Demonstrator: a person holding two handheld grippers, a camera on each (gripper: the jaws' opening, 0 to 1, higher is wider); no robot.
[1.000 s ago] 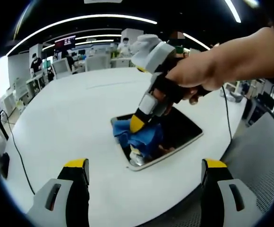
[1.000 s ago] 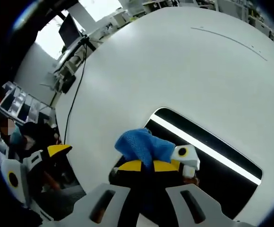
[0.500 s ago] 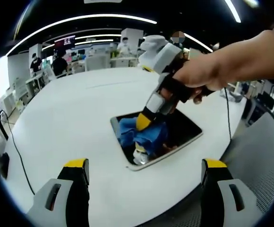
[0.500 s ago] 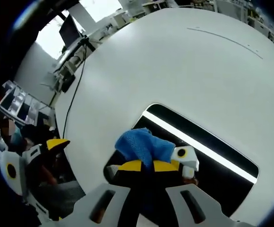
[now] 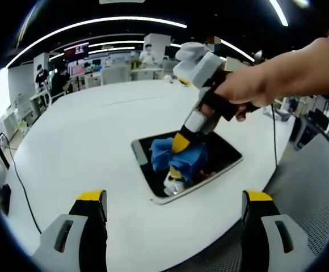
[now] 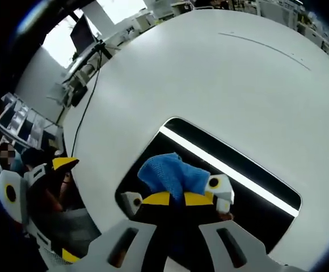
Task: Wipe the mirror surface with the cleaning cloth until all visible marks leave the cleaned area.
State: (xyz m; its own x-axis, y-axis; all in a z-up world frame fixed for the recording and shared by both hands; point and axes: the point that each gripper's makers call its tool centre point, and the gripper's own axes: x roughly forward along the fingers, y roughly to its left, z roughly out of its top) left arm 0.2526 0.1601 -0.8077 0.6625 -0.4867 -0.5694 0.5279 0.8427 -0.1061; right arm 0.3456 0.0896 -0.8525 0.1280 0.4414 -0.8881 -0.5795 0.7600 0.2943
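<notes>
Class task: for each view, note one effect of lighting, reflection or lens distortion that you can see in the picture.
Left gripper view: the fisheye lens bends the ceiling light strips into arcs, and the mirror looks dark beside the blue cloth. Right gripper view: the mirror reflects one light as a bright straight streak, and the white table bulges.

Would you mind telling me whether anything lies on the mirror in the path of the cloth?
Nothing visible does. The right gripper holds the blue cloth on the mirror, whose dark glass beyond the cloth is bare; it lies alone on the white table.
</notes>
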